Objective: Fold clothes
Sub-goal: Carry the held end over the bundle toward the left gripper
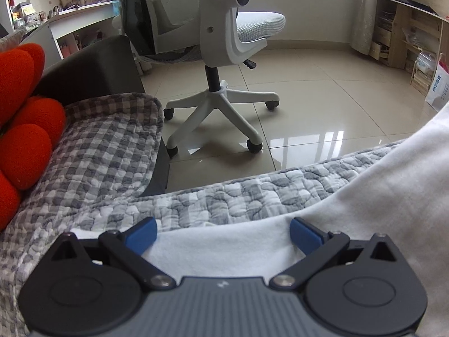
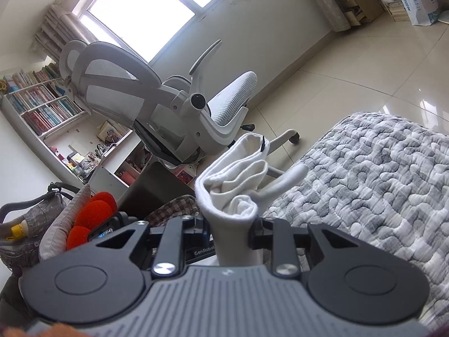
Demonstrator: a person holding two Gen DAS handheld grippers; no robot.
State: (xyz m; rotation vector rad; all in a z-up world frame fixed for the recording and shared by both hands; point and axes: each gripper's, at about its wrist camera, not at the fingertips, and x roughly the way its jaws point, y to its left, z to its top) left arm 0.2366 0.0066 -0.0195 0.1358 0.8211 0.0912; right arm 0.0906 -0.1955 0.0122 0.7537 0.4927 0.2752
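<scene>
Clearly the right gripper [image 2: 228,231] has its jaws closed down on a bunched fold of the white garment [image 2: 235,177], which stands up out of the pinch and trails off toward the quilt [image 2: 378,185]. The left gripper [image 1: 221,234] is wide open, its blue pads [image 1: 141,236] spread to either side of a flat stretch of the same garment [image 1: 224,252] lying on the quilt [image 1: 238,196]; nothing is pinched there yet.

The step in hand looks like taking a second hold so the cloth can be stretched and laid over. To do it well, the left gripper should settle on a single edge or corner, not a thick gather, and close firmly before any lift. The right hold should stay steady and keep light tension, so the fabric between the two hands lies smooth. The red cushion [image 1: 25,129] sits well off to the side, so the fold should land on the open quilt, away from its edge.
</scene>
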